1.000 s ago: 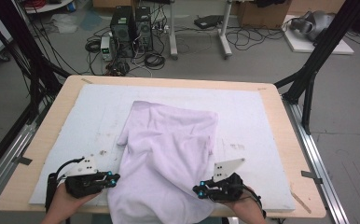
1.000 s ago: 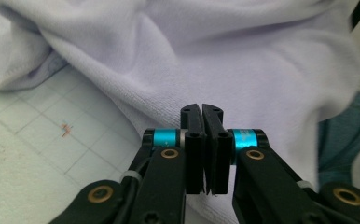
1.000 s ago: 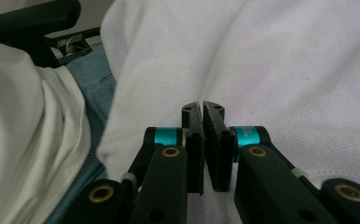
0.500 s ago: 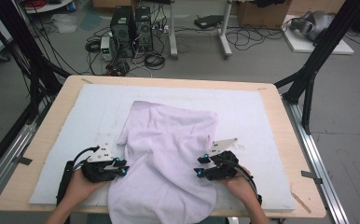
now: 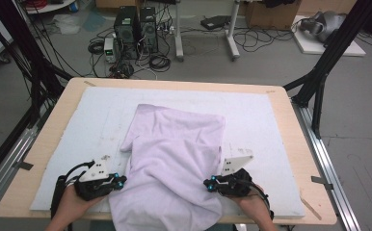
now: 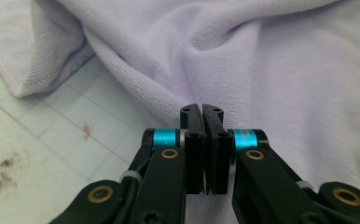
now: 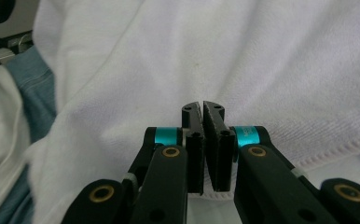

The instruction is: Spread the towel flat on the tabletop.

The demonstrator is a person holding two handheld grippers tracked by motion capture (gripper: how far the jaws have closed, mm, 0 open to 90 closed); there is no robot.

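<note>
We pinch the lavender towel [image 5: 174, 163] at both sides, left gripper [image 5: 120, 183] and right gripper [image 5: 207, 183] clamped on its edges.

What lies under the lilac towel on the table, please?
The towel lies on a pale gridded mat covering the wooden table. Anything beneath its folds is hidden.

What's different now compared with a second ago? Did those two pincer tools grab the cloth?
Both grippers came in against the lilac towel's sides half a second ago, then drew back toward the near table edge. The left gripper and right gripper have just been closing, and each is now shut with a hem of the lilac towel pinched low between its jaws. The towel lies about as before on the white mat, its near end hanging over the edge.
</note>
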